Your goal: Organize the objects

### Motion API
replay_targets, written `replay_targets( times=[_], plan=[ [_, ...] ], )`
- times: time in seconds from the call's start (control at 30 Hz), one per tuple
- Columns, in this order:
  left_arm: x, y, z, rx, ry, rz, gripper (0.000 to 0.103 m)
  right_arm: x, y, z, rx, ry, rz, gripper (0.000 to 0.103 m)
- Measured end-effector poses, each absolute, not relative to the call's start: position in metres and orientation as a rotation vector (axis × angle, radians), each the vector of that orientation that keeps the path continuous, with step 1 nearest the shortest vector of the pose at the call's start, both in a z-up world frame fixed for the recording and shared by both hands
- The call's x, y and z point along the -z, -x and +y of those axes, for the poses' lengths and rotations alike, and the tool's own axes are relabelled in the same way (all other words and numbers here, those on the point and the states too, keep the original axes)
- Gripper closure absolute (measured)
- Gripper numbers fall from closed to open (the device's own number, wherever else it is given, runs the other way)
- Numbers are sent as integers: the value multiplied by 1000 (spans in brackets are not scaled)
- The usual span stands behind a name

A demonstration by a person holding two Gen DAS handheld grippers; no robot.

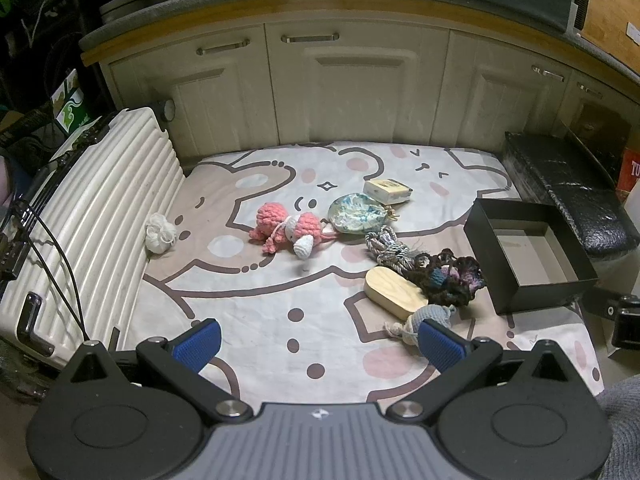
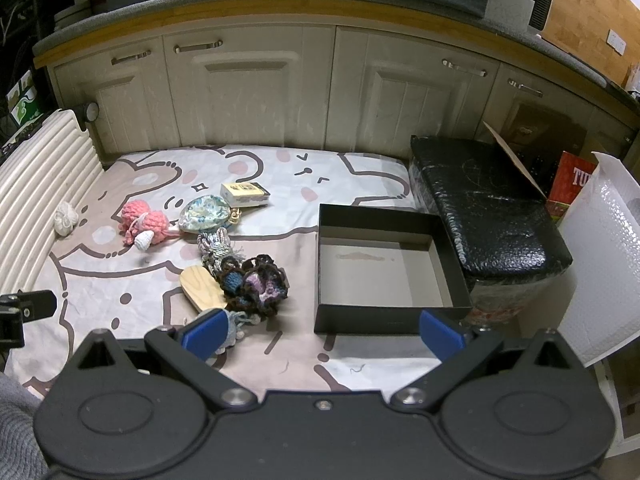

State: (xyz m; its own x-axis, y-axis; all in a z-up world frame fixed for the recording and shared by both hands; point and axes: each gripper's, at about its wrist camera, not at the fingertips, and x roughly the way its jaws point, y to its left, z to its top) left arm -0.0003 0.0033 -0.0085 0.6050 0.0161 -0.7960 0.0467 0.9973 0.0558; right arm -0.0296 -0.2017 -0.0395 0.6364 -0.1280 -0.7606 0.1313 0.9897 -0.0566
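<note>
An open black box (image 1: 532, 256) (image 2: 388, 268) stands empty on the cartoon-print cloth (image 1: 260, 292). Left of it lie a pink crochet toy (image 1: 286, 230) (image 2: 144, 226), a floral pouch (image 1: 356, 214) (image 2: 204, 212), a small cream box (image 1: 387, 191) (image 2: 244, 193), a rope knot (image 1: 386, 242) (image 2: 218, 246), a dark crochet piece (image 1: 452, 276) (image 2: 256, 284), a wooden block (image 1: 394, 292) (image 2: 202, 290), a grey-blue crochet toy (image 1: 424, 318) (image 2: 236, 320) and a white yarn ball (image 1: 159, 232) (image 2: 65, 218). My left gripper (image 1: 318, 346) is open and empty above the near cloth. My right gripper (image 2: 322, 334) is open and empty before the box.
A white ribbed suitcase (image 1: 92, 208) (image 2: 36, 184) lies along the left. Cream cabinets (image 1: 320, 88) close the back. A black padded bundle (image 2: 488, 208) and a white bubble mailer (image 2: 600, 248) sit right of the box.
</note>
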Motion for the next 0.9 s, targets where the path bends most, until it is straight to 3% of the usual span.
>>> replay_targets(
  times=[0.9],
  plan=[
    [9,-2,4,22,-67,929,0,40,30,-203,151,-3,872,0]
  ],
)
